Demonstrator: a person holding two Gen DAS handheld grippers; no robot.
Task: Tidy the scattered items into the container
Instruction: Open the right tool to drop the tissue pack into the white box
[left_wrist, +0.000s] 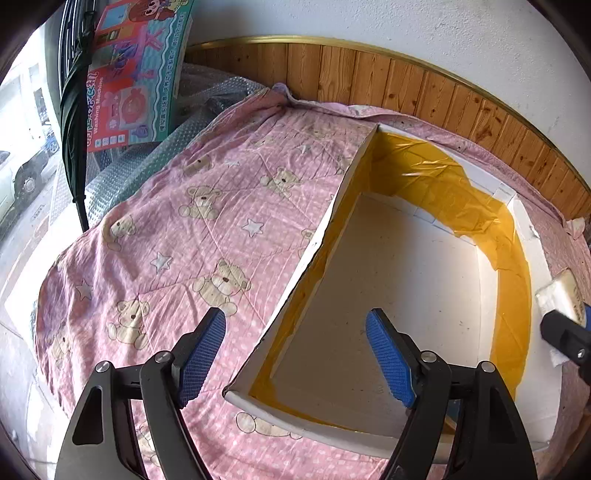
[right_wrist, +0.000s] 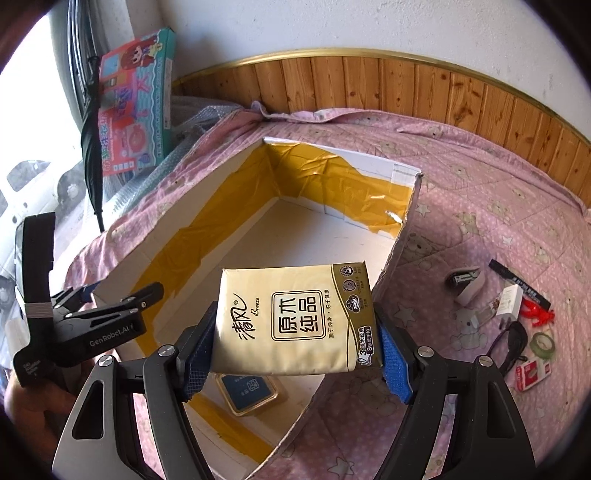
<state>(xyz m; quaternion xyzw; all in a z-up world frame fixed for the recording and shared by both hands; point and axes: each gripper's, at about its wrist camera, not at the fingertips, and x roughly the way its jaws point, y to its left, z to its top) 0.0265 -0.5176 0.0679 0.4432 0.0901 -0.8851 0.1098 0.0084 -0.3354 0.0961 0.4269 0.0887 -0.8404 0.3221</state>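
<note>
A white cardboard box (left_wrist: 321, 236) (right_wrist: 402, 229) lined with yellow tape lies open on a pink bear-print quilt. My right gripper (right_wrist: 295, 332) is shut on a cream tissue pack (right_wrist: 295, 317), held above the box's open top. A dark blue card case (right_wrist: 246, 391) rests on the box floor beneath it. My left gripper (left_wrist: 295, 354) is open with nothing between its fingers, hovering over the box's near left corner. It appears in the right wrist view (right_wrist: 122, 295) at the box's left wall. The right gripper with the pack shows at the left wrist view's right edge (left_wrist: 565, 310).
Scattered items lie on the quilt (right_wrist: 480, 177) right of the box: a stapler (right_wrist: 466, 282), a black pen (right_wrist: 517, 282), a red clip (right_wrist: 537, 312), sunglasses (right_wrist: 513, 345), a tape roll (right_wrist: 542, 344), a red-and-white packet (right_wrist: 532, 373). A toy box (left_wrist: 136, 74) and umbrella (left_wrist: 74, 110) stand far left.
</note>
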